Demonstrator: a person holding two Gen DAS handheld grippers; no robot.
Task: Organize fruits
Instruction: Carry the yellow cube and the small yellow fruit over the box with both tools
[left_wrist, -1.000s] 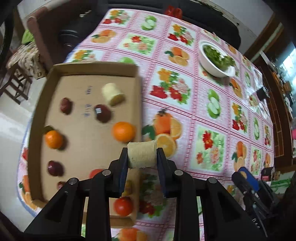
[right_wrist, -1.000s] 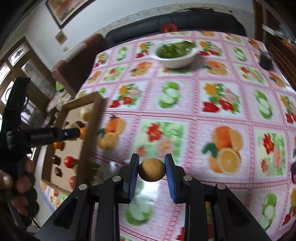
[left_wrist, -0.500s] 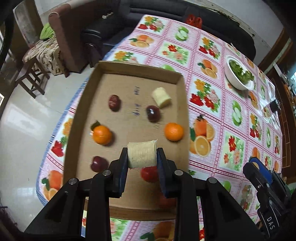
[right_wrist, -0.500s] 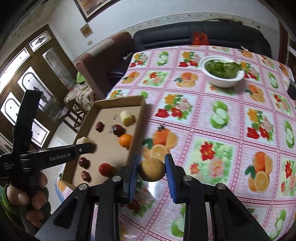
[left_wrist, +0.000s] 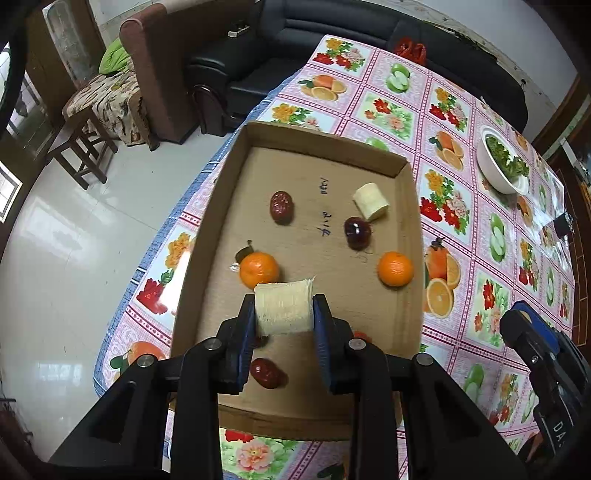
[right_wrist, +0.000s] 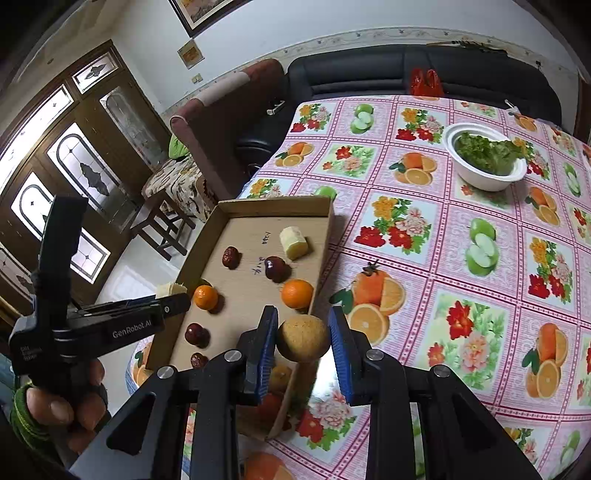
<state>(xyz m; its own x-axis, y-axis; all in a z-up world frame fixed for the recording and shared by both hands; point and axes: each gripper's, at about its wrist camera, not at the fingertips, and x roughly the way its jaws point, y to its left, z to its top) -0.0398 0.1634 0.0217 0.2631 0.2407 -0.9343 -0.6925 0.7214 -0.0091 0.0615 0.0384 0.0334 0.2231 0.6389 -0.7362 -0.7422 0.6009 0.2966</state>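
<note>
pale chunk (left_wrist: 283, 311) clamped between left fingers (left_wrist: 246, 325)

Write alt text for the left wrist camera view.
The left gripper holds a pale cut banana piece above a cardboard tray holding two oranges, dark red fruits and another banana piece. The tray sits on a fruit-print tablecloth.
</note>
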